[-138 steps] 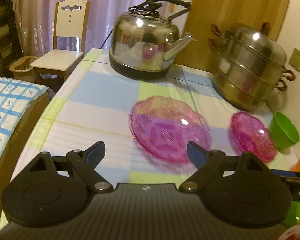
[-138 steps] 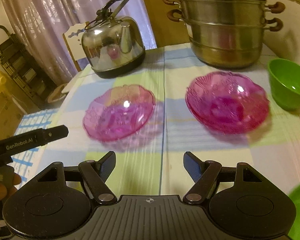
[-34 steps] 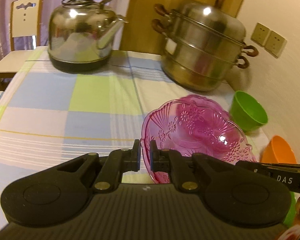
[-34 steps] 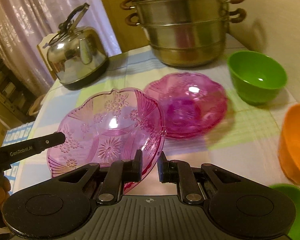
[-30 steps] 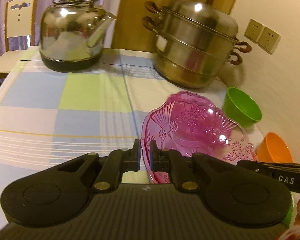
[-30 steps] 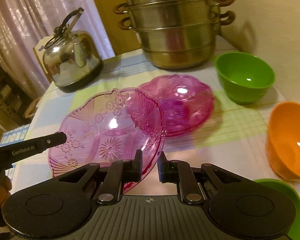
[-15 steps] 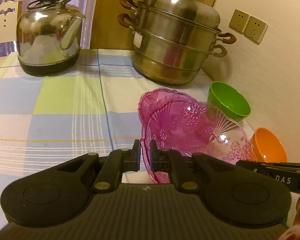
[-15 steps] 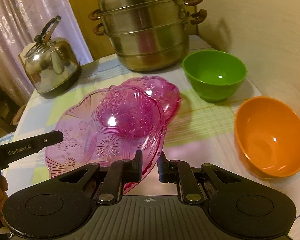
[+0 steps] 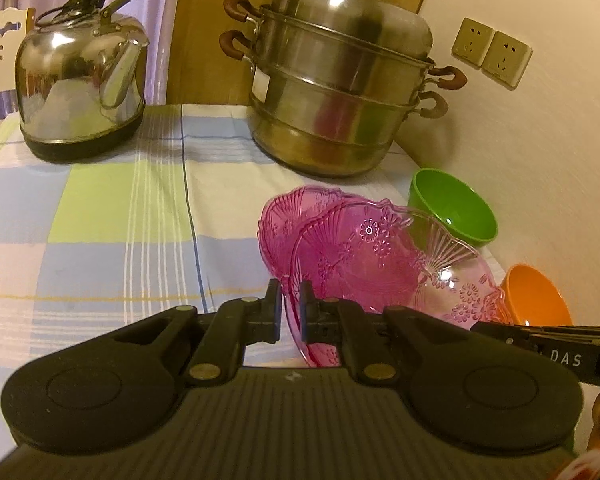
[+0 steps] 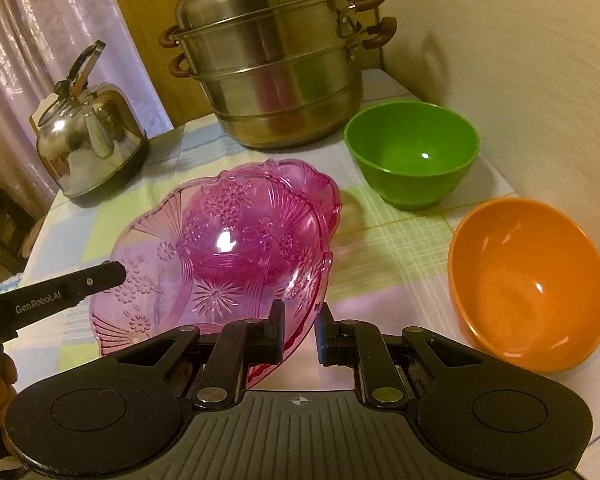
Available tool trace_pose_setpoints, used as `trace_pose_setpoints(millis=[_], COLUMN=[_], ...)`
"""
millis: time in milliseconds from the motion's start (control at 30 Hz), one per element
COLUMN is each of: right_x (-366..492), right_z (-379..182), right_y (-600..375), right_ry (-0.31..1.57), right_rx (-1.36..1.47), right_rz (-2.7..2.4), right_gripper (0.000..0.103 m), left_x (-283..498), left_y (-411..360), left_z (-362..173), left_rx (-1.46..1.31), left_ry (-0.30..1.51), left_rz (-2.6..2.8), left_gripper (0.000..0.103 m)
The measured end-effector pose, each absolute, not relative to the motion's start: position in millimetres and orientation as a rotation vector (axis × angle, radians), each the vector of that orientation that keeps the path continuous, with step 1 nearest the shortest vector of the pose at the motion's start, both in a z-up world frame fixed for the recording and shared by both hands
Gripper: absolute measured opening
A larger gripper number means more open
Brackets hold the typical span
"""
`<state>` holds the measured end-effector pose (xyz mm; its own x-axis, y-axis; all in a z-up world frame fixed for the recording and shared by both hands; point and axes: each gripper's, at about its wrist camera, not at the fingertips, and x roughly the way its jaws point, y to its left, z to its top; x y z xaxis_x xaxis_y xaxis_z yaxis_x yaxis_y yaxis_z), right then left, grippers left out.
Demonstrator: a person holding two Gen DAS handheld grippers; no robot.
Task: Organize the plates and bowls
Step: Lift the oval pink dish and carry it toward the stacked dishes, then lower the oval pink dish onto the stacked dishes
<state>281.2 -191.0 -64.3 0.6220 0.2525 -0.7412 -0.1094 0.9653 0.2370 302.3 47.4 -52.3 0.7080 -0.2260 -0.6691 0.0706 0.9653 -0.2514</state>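
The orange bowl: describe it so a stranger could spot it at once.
Start at the big steel steamer pot at the back of the checked tablecloth. In front of it, by the wall, stands a green bowl; nearer still sits the orange bowl. It is the only orange, opaque one, unlike the patterned pink glass dishes.

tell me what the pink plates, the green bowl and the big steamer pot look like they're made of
Held pink plate and pink plate beneath it: clear tinted glass or plastic; see-through, pressed flower pattern, glossy. Green bowl: probably plastic or melamine; opaque, even colour, soft sheen. Steamer pot: likely stainless steel; mirror-like reflections, brown handle grips.
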Motion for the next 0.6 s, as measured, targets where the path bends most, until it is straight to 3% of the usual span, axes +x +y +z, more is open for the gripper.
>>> trace_pose_setpoints(millis=[600], right_x=[361.4], right_z=[-74.6], right_y=[-187.5], right_ry=[0.847], right_rx=[0.153], right_rz=[0.219], right_gripper=[0.015], left_x=[374.6], left_y=[42.7], left_z=[-65.2], left_rx=[-0.171], left_ry=[0.720], left_rz=[-0.137], left_gripper=[0.007])
